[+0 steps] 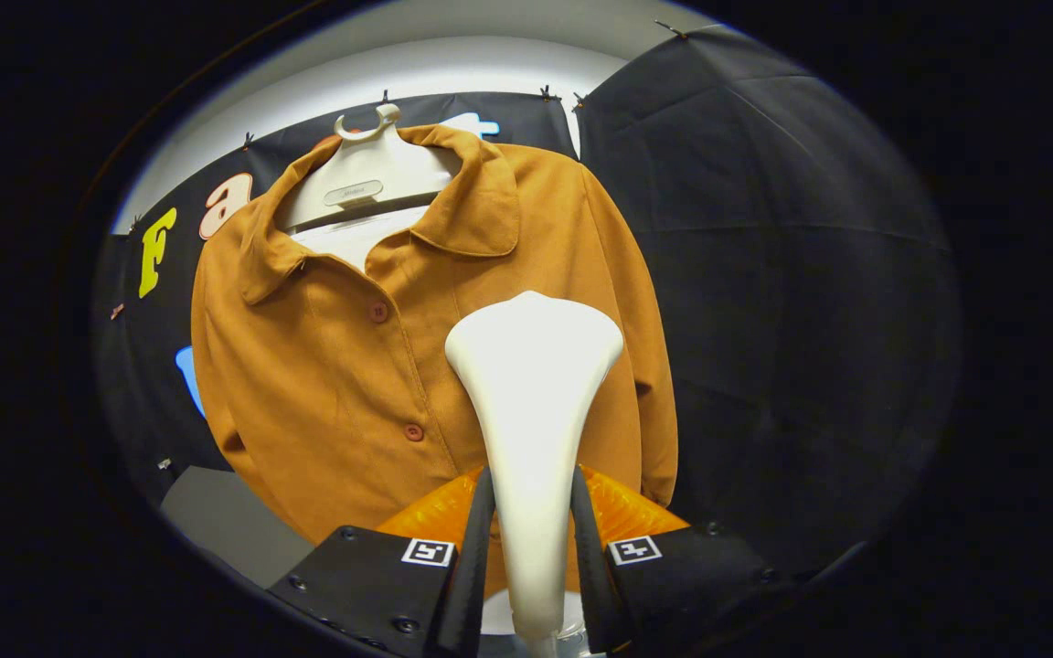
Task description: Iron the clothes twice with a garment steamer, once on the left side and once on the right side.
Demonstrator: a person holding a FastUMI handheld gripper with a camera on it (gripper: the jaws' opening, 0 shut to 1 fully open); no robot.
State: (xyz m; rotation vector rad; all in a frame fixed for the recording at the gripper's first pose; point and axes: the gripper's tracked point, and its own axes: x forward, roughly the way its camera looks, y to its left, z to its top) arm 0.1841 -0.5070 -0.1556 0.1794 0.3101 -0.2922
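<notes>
Clamped on the neck of the garment steamer (534,402), the tool (532,548) had both fingers (470,557) pressed against the slim handle, one on each side, so the wide head rose beyond the fingertips and faced the cloth. That grip low on the handle probably left the head free to sweep without the fingers brushing the fabric. The steamer's head stood in front of the shirt (353,366), over the panel to the right of the button row as seen from the tool; whether it touched the cloth could not be told from this angle.

The shirt hung open-collared and front-on from a pale hanger (364,178), its hook caught high on the booth wall (764,228), which kept the garment flat and upright for vertical strokes. Two buttons (379,312) ran down the placket just beside the steamer head, and both sleeves hung loose at the sides. A grey surface (225,521) showed below the shirt's hem, to the left of the tool. Judging by the head's place, one side's pass seemed to be in hand.
</notes>
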